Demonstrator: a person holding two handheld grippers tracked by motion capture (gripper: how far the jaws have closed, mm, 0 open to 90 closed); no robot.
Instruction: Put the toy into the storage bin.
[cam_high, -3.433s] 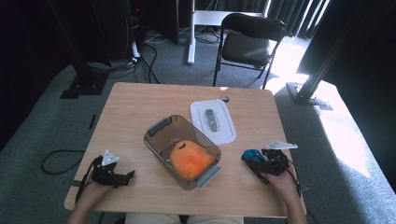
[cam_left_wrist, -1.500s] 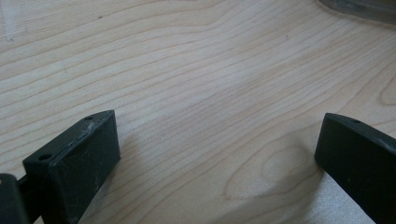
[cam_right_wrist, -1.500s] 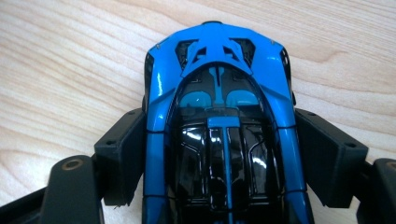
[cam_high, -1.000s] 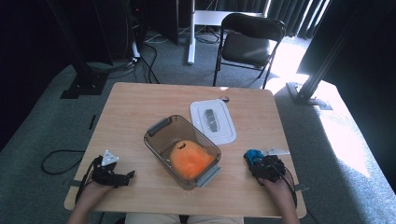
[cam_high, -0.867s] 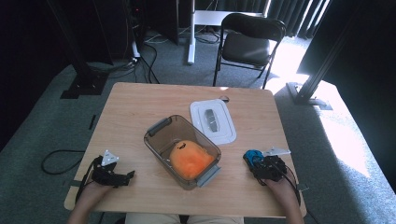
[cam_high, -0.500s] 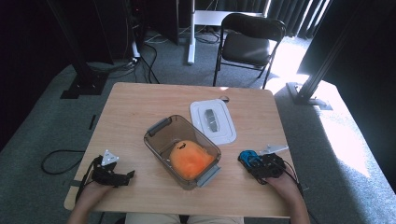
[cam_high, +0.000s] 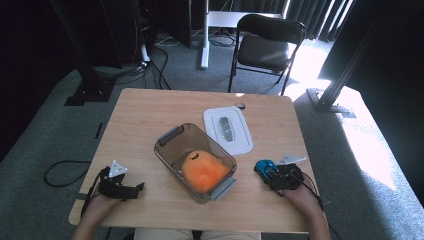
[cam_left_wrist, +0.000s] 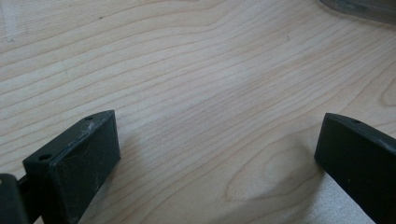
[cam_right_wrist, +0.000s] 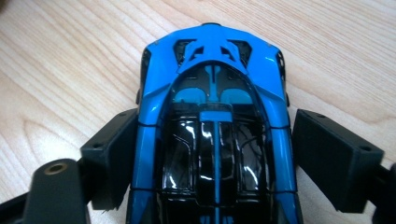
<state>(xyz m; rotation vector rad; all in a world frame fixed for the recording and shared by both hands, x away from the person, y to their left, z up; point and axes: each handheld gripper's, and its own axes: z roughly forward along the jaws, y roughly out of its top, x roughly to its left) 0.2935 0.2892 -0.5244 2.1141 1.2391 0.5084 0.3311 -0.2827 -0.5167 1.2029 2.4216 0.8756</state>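
A blue and black toy car (cam_right_wrist: 215, 140) rests on the wooden table (cam_high: 150, 115) at the front right (cam_high: 264, 166). My right gripper (cam_right_wrist: 215, 135) straddles it from behind (cam_high: 272, 172). Its jaws have just been opening: the left pad lies against the car's side and a thin gap shows at the right pad. My left gripper (cam_high: 135, 189) lies at the front left, its jaws wide apart over bare wood (cam_left_wrist: 217, 140) with nothing between them.
A clear plastic container (cam_high: 170, 137) stands mid-table with an orange plush toy (cam_high: 202, 170) inside. Its white lid (cam_high: 242, 145) lies just behind and to the right, with a small grey object (cam_high: 226, 125) on it. A black chair (cam_high: 267, 45) stands beyond the table's far edge.
The right gripper and the blue car have shifted a little to the left, toward the container, since the earliest frame. The left hand has stayed in place.
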